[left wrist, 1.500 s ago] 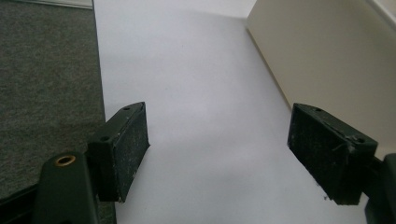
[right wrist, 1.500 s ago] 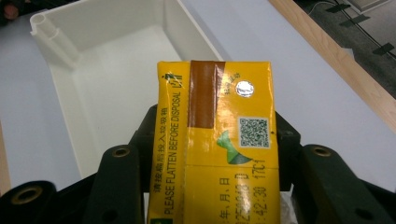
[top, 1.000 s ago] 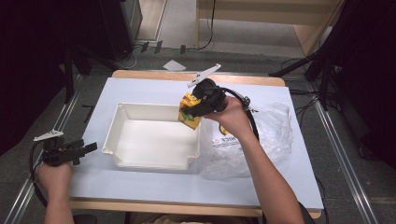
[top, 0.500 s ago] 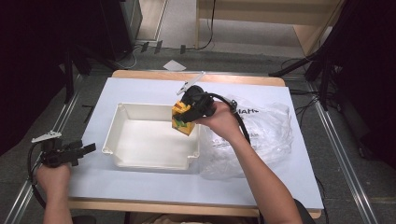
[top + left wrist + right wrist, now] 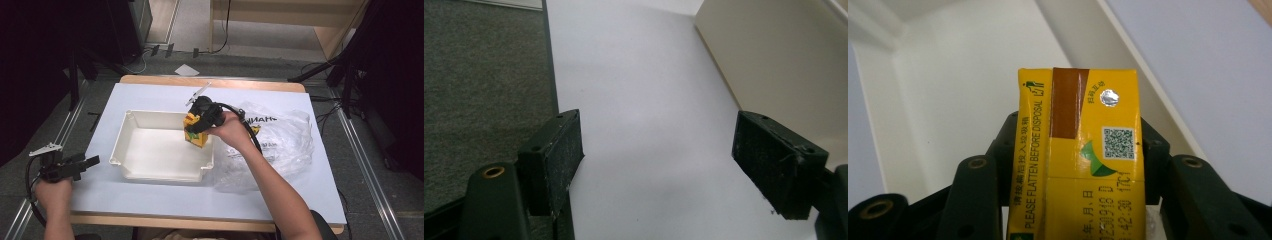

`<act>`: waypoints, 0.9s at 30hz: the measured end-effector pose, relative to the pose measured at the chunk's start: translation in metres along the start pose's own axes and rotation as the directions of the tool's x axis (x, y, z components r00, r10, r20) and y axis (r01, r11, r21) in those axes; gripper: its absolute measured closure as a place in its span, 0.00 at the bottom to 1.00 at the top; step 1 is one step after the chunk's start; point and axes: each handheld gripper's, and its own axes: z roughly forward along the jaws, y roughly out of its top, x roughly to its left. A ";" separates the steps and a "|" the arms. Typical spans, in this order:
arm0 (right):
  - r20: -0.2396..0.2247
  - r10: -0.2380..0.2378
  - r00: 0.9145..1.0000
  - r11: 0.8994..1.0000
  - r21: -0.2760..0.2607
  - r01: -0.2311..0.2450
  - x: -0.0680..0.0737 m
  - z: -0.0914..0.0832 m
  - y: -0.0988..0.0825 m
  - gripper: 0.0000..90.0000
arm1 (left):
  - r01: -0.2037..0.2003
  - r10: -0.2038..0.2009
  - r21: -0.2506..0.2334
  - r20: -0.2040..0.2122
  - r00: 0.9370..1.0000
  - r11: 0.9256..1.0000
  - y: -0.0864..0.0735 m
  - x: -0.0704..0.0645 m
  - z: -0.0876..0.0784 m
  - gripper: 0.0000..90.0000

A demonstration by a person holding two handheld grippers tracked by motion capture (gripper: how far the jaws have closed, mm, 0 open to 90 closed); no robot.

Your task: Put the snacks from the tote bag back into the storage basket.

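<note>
Your left gripper (image 5: 82,164) idles with jaws spread and empty at the table's (image 5: 150,200) near left edge, clear of the work. Your right gripper (image 5: 200,127) pinches the yellow drink carton (image 5: 1080,155) by its sides, hanging over the white tray's (image 5: 125,150) right end. Let go too high and the carton could tip or catch the tray's right wall. Beyond it, the crinkled plastic bag (image 5: 285,145) crowds that wall.
</note>
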 end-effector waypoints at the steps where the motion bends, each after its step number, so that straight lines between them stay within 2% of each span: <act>1: 0.000 0.000 1.000 1.000 0.000 0.000 0.000 0.000 0.000 0.59 | 0.000 0.000 0.000 0.000 1.000 1.000 0.000 0.000 0.000 0.24; 4: -0.013 0.008 1.000 1.000 0.020 -0.008 -0.005 0.008 -0.002 0.59 | 0.003 -0.003 -0.001 -0.005 1.000 1.000 -0.001 0.000 -0.002 0.24; 7: -0.003 0.004 1.000 0.999 0.032 -0.004 -0.006 0.011 -0.002 0.59 | 0.001 -0.001 -0.002 -0.006 1.000 1.000 -0.002 0.000 -0.003 0.24; 8: 0.016 0.004 1.000 0.999 0.037 -0.004 -0.007 0.014 -0.003 0.59 | 0.003 -0.003 -0.001 -0.009 1.000 1.000 -0.003 0.001 -0.004 0.24; 16: 0.026 0.017 1.000 0.998 0.061 -0.019 -0.011 0.023 -0.005 0.59 | -0.001 0.001 0.004 -0.004 1.000 1.000 -0.003 -0.001 -0.004 0.24; 25: 0.048 0.023 0.999 0.998 0.053 -0.026 -0.015 0.023 -0.006 0.59 | -0.009 0.009 0.007 0.010 1.000 1.000 -0.003 -0.002 -0.002 0.24; 27: 0.049 0.039 0.998 0.998 0.052 -0.041 -0.017 0.022 -0.007 0.59 | -0.009 0.009 0.008 0.009 1.000 1.000 -0.003 -0.002 -0.002 0.24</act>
